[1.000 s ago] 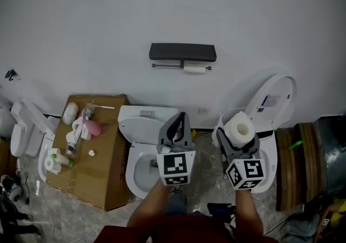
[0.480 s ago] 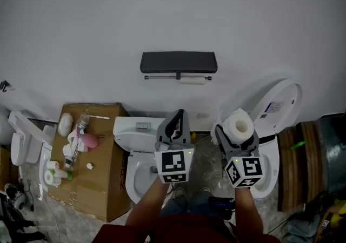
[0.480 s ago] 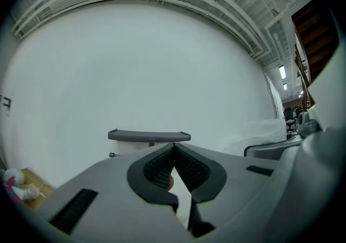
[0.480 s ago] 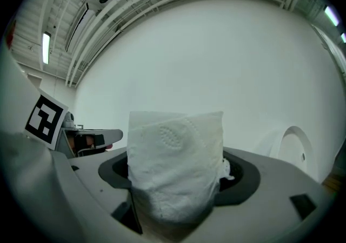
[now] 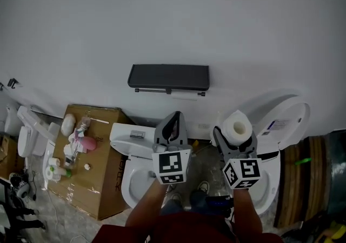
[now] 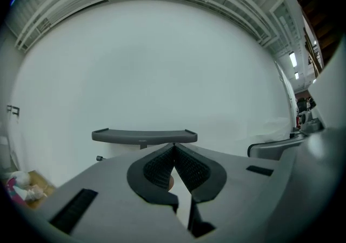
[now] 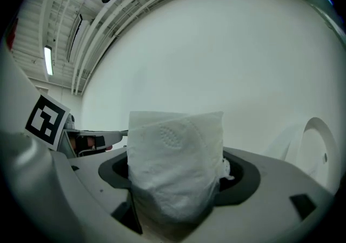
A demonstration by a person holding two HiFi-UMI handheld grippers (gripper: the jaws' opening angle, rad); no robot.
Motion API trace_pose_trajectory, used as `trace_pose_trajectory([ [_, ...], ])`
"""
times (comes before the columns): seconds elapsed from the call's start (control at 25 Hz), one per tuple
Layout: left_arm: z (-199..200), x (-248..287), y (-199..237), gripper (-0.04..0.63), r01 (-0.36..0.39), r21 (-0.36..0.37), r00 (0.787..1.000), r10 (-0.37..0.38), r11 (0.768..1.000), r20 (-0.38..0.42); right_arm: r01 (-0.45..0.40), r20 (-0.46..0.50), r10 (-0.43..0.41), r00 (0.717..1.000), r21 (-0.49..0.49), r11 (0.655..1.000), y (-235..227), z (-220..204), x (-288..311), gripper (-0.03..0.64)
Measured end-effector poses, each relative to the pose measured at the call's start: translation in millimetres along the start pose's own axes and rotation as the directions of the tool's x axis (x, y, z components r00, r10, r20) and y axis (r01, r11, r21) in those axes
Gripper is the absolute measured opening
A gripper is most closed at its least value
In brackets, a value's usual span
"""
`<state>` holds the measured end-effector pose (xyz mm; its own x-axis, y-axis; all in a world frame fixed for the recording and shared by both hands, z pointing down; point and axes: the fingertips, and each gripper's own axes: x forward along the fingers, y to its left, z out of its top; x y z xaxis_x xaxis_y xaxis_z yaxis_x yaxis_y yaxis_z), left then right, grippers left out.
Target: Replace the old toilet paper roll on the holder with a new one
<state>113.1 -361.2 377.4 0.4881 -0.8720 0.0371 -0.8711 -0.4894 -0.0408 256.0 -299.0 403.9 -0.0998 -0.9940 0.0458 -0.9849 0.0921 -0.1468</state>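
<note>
new roll (image 5: 238, 127) pinched in right tool (image 5: 235, 137); left tool (image 5: 175, 117) pressed together; toilet (image 5: 130, 142) below holder (image 5: 168, 77).

A cardboard box (image 5: 102, 193) lay flat beside 1 white toilet (image 5: 130, 140), carrying a pink object (image 5: 88, 143) and small clutter; a 2nd toilet's lid (image 5: 289, 120) stood raised.

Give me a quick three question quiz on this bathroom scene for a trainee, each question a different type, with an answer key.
1. True or false: the left gripper is shut with nothing between its jaws.
2. What does the right gripper hold? A) a toilet paper roll B) a bottle C) nothing
3. Short answer: in the head view, what do the small items at the left lie on?
Key: 1 true; 2 A; 3 a cardboard box.
</note>
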Motion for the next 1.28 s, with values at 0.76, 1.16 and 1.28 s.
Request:
trace_pose_trajectory([
  [0.76, -8, 43, 5, 0.017, -0.015, -0.048, 1.0, 0.015, 0.999, -0.007, -0.015, -0.026, 0.016, 1.0, 0.004, 1.0, -23, -5, 46, 0.393],
  [1.16, -45, 65, 17, 0.125, 0.05, -0.606, 0.993, -0.104, 0.794, -0.054, 0.011, -0.033, -0.011, 0.999, -0.01, 1.0, -30, -5, 58, 0.393],
  [1.28, -70, 74, 25, 0.171, 0.05, -0.86, 0.99, -0.14, 0.508, -0.025, 0.017, -0.038, -0.018, 0.999, -0.012, 1.0, -33, -7, 62, 0.393],
])
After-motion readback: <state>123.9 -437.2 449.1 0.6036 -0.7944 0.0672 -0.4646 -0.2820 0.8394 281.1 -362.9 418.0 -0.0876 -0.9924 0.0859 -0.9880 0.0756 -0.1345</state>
